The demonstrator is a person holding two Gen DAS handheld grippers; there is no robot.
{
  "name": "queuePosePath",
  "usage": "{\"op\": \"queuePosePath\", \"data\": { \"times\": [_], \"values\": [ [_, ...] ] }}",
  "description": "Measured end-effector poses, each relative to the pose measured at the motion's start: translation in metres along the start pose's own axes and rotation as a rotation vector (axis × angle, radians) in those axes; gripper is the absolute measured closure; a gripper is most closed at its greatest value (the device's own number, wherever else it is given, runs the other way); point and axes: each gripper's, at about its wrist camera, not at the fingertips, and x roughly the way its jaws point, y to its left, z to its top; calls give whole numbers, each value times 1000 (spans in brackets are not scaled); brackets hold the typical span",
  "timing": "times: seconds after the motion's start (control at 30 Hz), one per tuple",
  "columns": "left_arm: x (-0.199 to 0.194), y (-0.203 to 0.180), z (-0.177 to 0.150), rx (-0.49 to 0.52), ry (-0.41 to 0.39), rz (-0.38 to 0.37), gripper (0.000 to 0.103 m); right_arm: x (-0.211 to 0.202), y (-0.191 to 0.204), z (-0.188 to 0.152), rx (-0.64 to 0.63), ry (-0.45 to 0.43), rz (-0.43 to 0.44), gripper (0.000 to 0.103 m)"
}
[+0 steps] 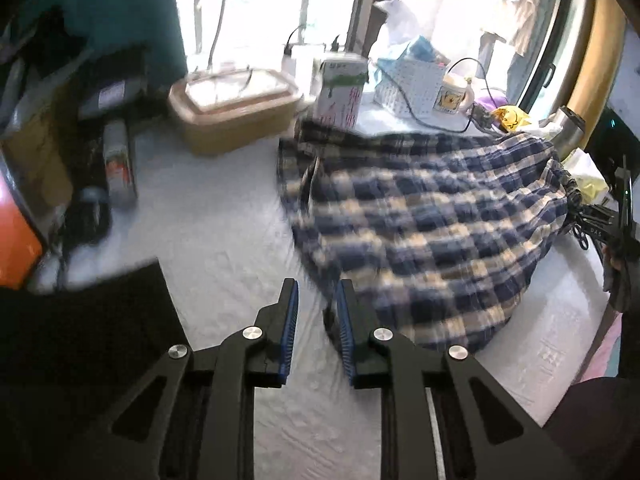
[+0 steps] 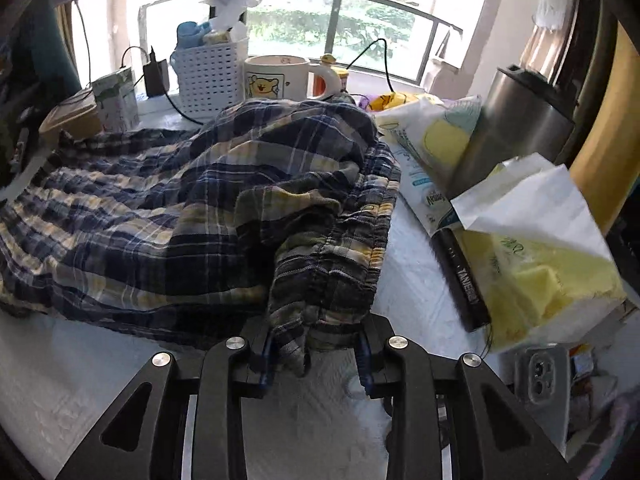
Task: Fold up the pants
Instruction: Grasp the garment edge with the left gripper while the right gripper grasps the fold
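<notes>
Blue, cream and yellow plaid pants (image 1: 420,220) lie crumpled on a white-covered table (image 1: 224,232). My left gripper (image 1: 317,292) hovers just off their near left edge; its blue pads (image 1: 292,320) stand a narrow gap apart with only white cover between them. In the right wrist view the pants (image 2: 160,208) spread to the left, and the gathered elastic waistband (image 2: 352,240) bunches down into my right gripper (image 2: 316,340). That gripper is shut on the bunch, and the cloth hides its fingertips. The right gripper (image 1: 618,220) also shows at the far right edge of the left wrist view.
Behind the pants stand a lidded tan box (image 1: 236,116), a carton (image 1: 340,92), a white basket (image 2: 212,76) and a bear mug (image 2: 276,78) with cables. At the right are a steel flask (image 2: 516,128), a tissue pack (image 2: 552,264) and a black book (image 2: 464,276).
</notes>
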Motion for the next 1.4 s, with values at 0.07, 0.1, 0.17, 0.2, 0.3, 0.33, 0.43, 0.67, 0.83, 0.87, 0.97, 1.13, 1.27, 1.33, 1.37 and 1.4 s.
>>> {"op": "queuePosePath", "data": {
  "times": [0.07,0.1,0.17,0.2,0.3,0.33,0.43,0.67,0.83,0.87,0.97,1.13,1.27,1.33,1.37,1.4],
  "values": [
    [1,-1,16,43,-32,-23,83,-4,-2,2,23,-28,-12,39],
    [5,-5,22,58,-43,-33,83,-9,-3,3,39,-51,-9,30],
    [21,-11,41,71,-45,-31,83,-20,-10,10,90,-112,-1,30],
    [31,-14,49,74,-43,-30,83,-25,-14,14,113,-136,-11,30],
    [61,-16,71,77,-25,-39,83,-38,-28,23,176,-207,-49,30],
    [73,-15,77,80,-10,-22,83,-40,-33,27,199,-226,-47,30],
    [102,-9,84,87,34,13,83,-41,-37,36,219,-244,-24,30],
    [135,1,78,97,67,54,93,-19,-6,53,160,-242,85,45],
    [136,15,79,101,37,214,94,10,19,66,140,-186,132,60],
    [135,20,79,91,38,219,94,20,22,68,138,-166,130,60],
    [122,23,78,70,43,214,94,40,24,72,140,-127,121,60],
    [83,-15,85,126,-61,88,94,65,10,76,214,-73,132,60],
    [87,-57,96,228,-61,-35,94,61,2,81,263,-90,137,60],
    [100,-71,99,277,-25,-58,94,54,0,83,266,-109,135,60],
    [110,-75,102,291,1,-68,94,49,0,84,266,-123,135,60],
    [120,-78,105,300,23,-67,94,44,-1,85,265,-132,137,60]
  ]
}}
